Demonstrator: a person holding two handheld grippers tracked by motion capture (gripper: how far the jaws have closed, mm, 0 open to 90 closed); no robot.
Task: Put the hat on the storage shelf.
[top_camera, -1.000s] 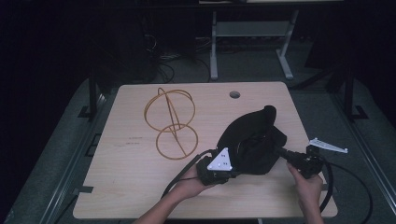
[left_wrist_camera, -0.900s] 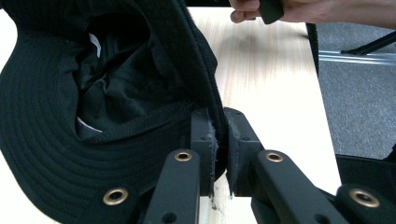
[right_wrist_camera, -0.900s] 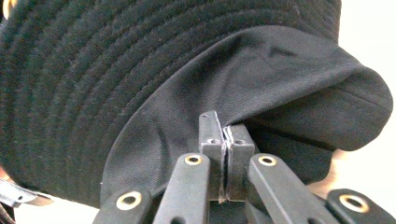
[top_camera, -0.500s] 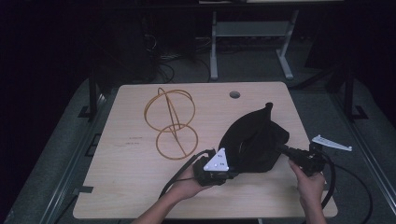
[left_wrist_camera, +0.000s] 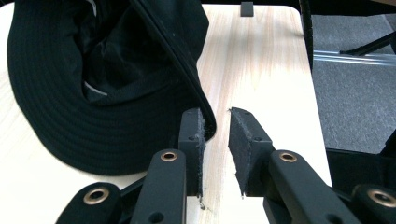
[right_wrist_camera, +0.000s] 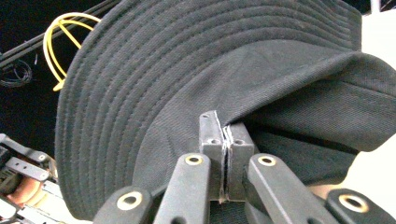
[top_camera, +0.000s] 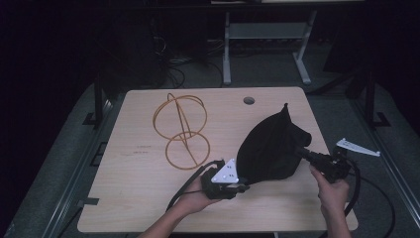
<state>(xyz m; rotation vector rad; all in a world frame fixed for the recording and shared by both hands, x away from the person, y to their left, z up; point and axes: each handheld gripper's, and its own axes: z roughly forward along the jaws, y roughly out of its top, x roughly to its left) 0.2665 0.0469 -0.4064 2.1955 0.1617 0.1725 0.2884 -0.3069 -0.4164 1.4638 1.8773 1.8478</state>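
Right claw (right_wrist_camera: 223, 135) is pinching the hat (top_camera: 270, 148) brim at three o'clock, while left claw (left_wrist_camera: 215, 135), jaws just spreading, is releasing it, leaving the hat half-raised off the worktop (top_camera: 138, 198).

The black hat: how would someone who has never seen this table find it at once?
Start at the wooden table and go to its right half, near the person's hands. The hat is a soft, black, stitched-brim thing propped between both tongs, unlike the yellow wire hoops on the left.

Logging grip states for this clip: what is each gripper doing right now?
Left gripper: open, jaws just been opening, brim of the black fabric bucket hat beside one finger, not pinched.
Right gripper: shut on the hat's brim.
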